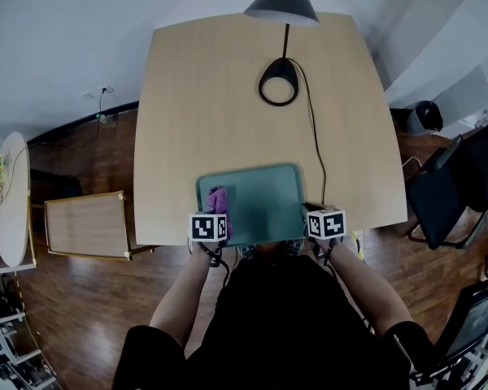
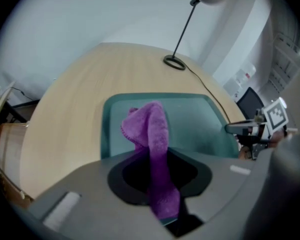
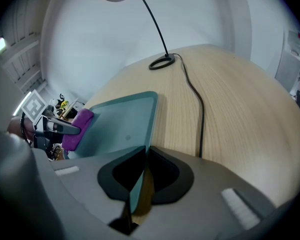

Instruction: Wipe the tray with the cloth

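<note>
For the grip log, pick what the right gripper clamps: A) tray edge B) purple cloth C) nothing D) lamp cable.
A: the right gripper pinches the teal tray by its near edge, while the purple cloth is held by the left gripper.

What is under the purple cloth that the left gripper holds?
The green tray, near its left end, and under that the table. The patch of tray directly below the cloth is covered, so contact there cannot be seen.

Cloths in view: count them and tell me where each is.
1. The purple fluffy cloth is pinched in the left gripper's tongs, over the teal rectangular tray's left part. No other shows.
</note>
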`<state>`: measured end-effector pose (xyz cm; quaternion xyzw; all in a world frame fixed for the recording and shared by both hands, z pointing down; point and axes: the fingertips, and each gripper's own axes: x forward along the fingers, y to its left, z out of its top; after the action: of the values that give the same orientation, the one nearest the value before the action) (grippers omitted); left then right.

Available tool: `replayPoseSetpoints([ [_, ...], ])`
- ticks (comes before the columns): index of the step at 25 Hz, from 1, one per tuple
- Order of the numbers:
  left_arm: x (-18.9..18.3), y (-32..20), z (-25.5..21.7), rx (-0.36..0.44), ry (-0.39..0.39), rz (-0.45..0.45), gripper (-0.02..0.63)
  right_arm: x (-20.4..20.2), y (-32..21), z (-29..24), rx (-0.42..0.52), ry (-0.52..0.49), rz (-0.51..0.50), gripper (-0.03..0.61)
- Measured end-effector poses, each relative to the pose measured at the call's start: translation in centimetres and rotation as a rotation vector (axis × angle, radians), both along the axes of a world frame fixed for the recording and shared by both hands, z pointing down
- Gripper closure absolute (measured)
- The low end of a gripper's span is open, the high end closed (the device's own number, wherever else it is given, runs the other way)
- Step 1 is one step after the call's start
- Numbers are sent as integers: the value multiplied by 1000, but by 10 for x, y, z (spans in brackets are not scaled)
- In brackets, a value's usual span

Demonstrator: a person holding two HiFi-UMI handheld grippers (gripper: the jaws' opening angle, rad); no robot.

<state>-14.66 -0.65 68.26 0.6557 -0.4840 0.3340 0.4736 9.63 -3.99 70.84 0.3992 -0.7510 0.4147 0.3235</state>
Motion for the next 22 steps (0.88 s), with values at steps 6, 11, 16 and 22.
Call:
replayPoseSetpoints([
  [6,112,-10,-2,-30,109,199,506,1,3,-1,-12,-20,12,549],
  [11,202,-12,-3,-30,157,409,505,-1,3,-4,-13,-32,3,549],
  [16,234,-9,-4,-28,185,459,511,1,4,-2,-52,-90,1,551],
  [22,195,-14,-17,-17,361,247,511,7,5,1,-58,-81,3,551],
])
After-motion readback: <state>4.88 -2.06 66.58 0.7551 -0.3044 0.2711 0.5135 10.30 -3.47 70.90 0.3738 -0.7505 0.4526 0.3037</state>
